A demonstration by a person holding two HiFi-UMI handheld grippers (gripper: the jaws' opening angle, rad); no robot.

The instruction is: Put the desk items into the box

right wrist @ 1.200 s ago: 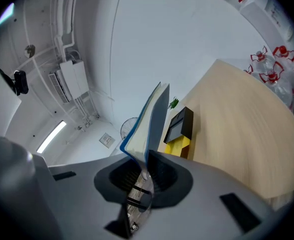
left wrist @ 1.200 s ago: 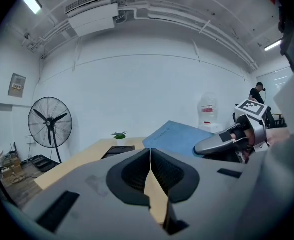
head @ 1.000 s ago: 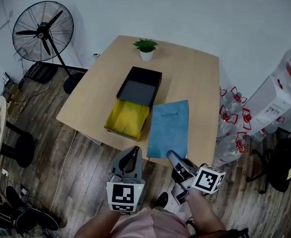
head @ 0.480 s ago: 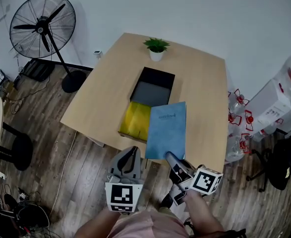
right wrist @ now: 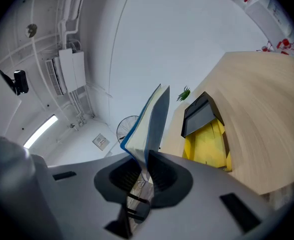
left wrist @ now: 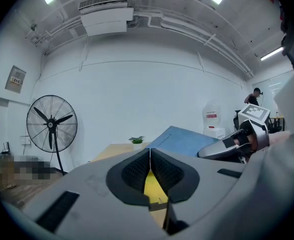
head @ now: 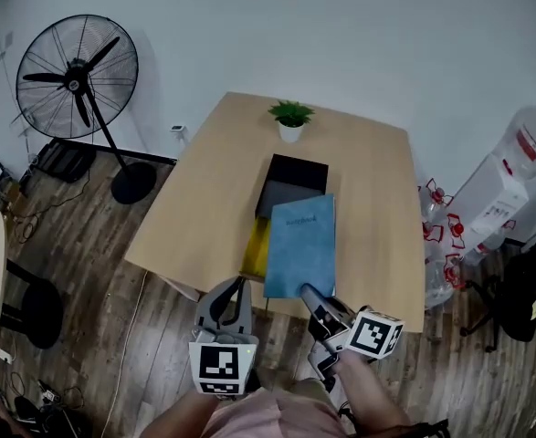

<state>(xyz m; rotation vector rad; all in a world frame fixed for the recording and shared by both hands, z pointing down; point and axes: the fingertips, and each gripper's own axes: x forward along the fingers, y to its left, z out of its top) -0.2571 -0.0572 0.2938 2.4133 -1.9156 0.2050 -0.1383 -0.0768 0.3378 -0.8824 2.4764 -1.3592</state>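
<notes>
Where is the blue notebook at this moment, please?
In the head view, the blue notebook is just right of centre, gripped at its near edge by the right gripper and partly covering the open box.

Box [head: 297, 170] partly hidden behind notebook [head: 300, 246]; cover print unreadable.

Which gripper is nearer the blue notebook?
Right. The right gripper clamps the blue notebook at its near edge; the left gripper hangs shut beside it, apart.
</notes>
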